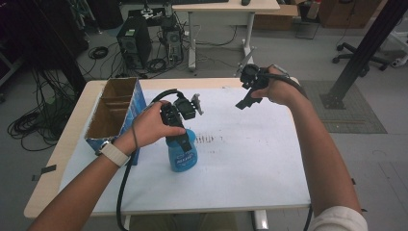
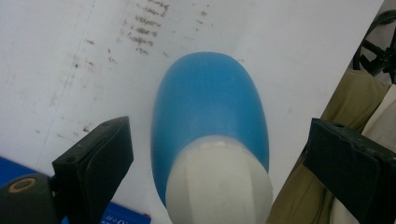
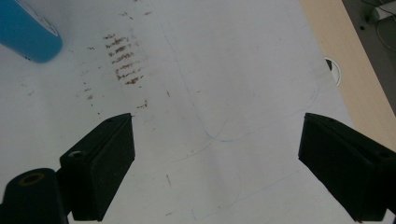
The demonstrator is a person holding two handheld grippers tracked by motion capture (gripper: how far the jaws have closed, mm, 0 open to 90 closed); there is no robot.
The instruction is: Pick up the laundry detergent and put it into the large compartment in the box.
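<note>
White label print on the blue spray bottle (image 1: pixel 183 156), too blurred to read, below the left gripper's fingers (image 1: pixel 182 140), blue box (image 1: pixel 129 115) lettering illegible

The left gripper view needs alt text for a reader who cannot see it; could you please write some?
A blue bottle with a white cap stands on a white table, seen from above between the open left gripper and its two black jaws. Brown smudges mark the table beyond it.
</note>
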